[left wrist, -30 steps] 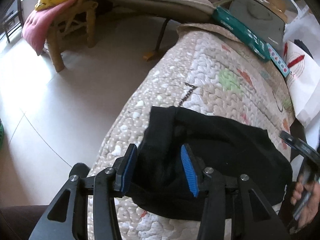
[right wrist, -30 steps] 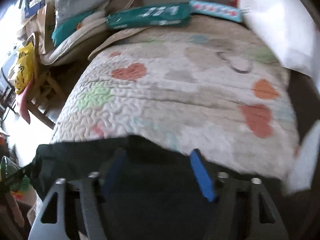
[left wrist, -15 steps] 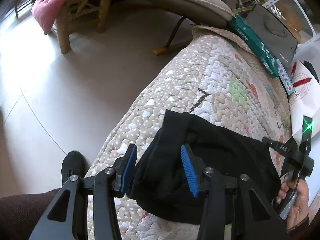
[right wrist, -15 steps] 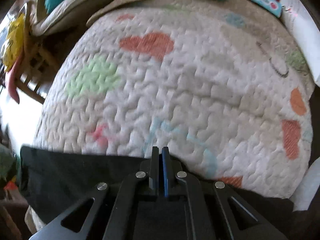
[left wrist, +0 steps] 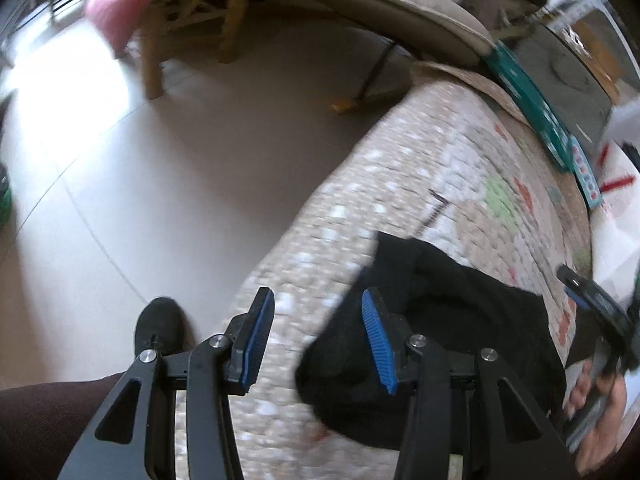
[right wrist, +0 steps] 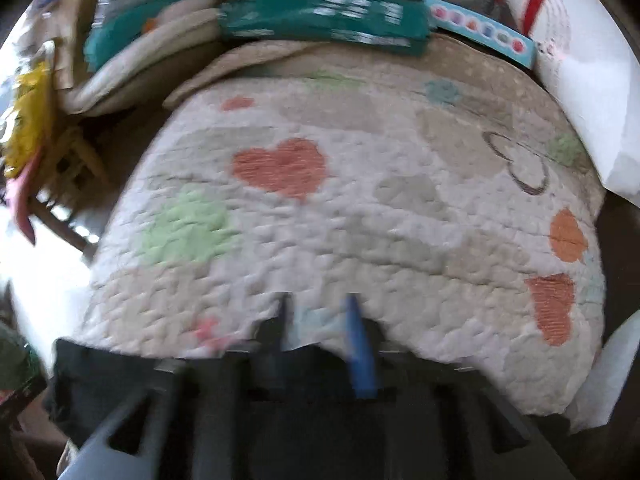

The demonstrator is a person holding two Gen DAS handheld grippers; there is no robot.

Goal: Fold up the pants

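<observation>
The right gripper (right wrist: pixel 320 320) is smeared, so its fingers (right wrist: pixel 360 344) look fuzzy. The black pants (right wrist: pixel 132 376) run off the bottom edge. The hand (left wrist: pixel 600 420) at the corner is cut off, maybe holding the other gripper.

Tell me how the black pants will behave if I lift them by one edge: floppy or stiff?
Likely floppy: the black pants lie bunched in soft folds on the quilt. Probably light for their bulk, so one pinch may drag the stack open. The quilt's bumpy surface should grip them somewhat.
</observation>
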